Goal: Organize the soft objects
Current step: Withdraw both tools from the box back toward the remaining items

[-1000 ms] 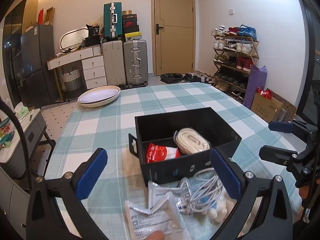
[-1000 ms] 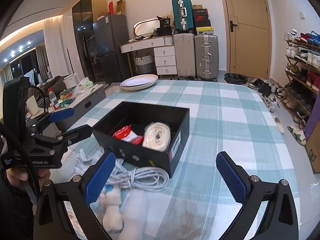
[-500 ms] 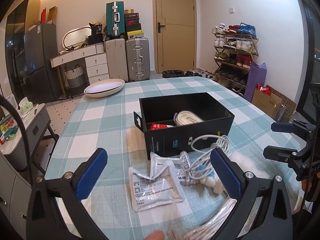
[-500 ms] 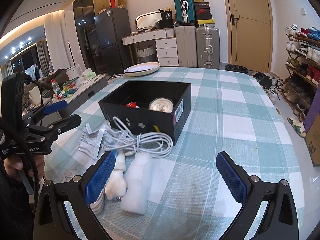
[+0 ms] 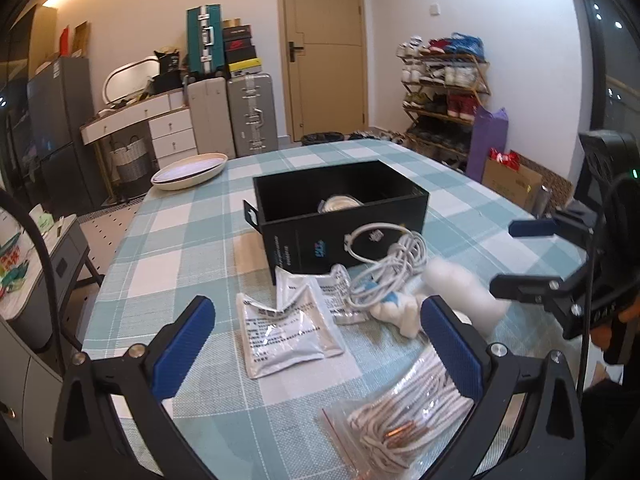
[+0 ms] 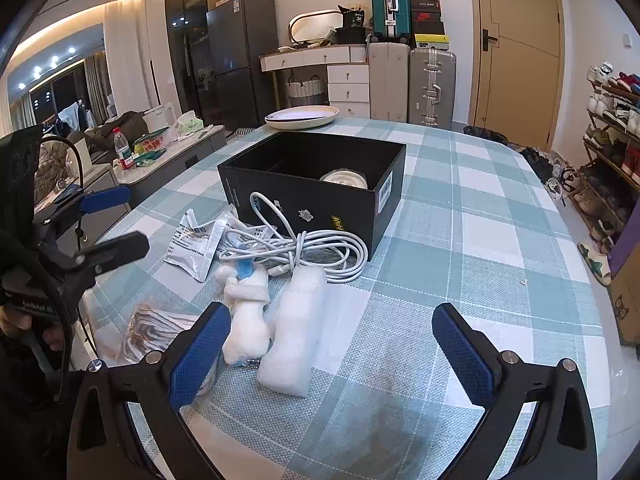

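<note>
A cream plate (image 5: 188, 169) sits at the table's far edge, suitcases (image 5: 251, 114) beside the door (image 5: 324, 48).

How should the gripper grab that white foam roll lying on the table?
Probably across the middle of the white foam roll, coming down from above with the right gripper, which is open and nearest. The roll lies flat and long, so its narrow width should fit between the fingers. The plush toy touches its left side.

both hand-held grippers pulled back from black box (image 5: 340, 216), bagged cord (image 5: 404, 420) now in view
</note>
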